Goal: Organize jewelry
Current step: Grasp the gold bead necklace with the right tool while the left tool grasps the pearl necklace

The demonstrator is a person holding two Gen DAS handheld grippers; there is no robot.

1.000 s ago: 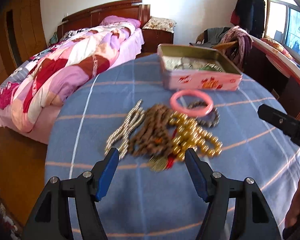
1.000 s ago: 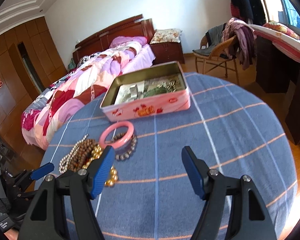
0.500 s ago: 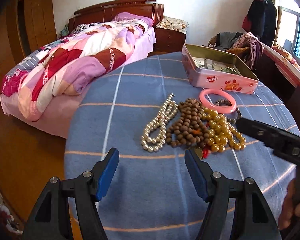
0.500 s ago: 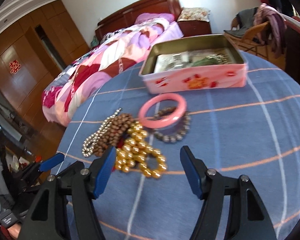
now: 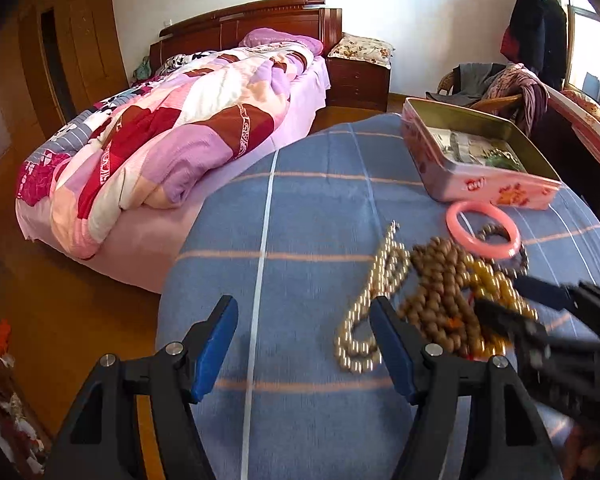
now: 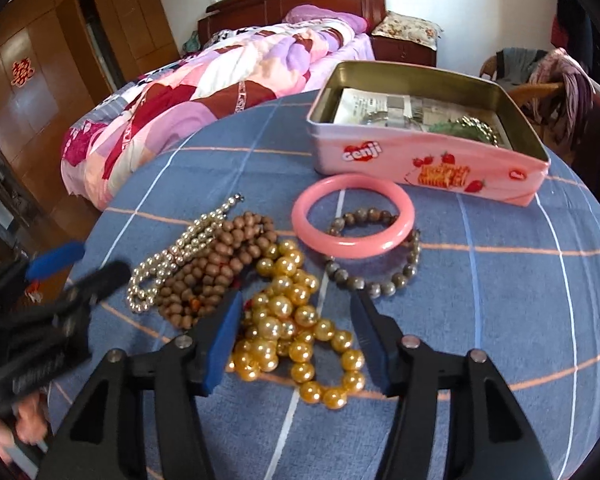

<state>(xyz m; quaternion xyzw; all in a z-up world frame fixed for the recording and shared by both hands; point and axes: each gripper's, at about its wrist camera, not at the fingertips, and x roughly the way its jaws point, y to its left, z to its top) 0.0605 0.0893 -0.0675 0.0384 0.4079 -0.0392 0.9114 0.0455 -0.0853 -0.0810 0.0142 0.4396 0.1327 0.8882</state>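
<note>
A pile of jewelry lies on the blue checked tablecloth (image 6: 500,280): gold beads (image 6: 296,320), brown wooden beads (image 6: 216,268), a silver bead string (image 6: 180,252), a pink bangle (image 6: 352,216) and a grey bead bracelet (image 6: 380,280). An open pink tin (image 6: 420,160) stands behind them, with papers and beads inside. My right gripper (image 6: 296,316) is open, its jaws on either side of the gold beads. My left gripper (image 5: 304,320) is open over bare cloth, left of the silver string (image 5: 372,300); its right finger overlaps the string.
The round table's edge (image 5: 172,280) drops off to a wooden floor at the left. A bed with a pink patchwork quilt (image 5: 172,128) stands behind. A chair draped with clothes (image 5: 500,84) and a desk are at the back right.
My right gripper has moved forward and down, so the gold beads now sit between its jaws. My left gripper has swung left, away from the pile.
</note>
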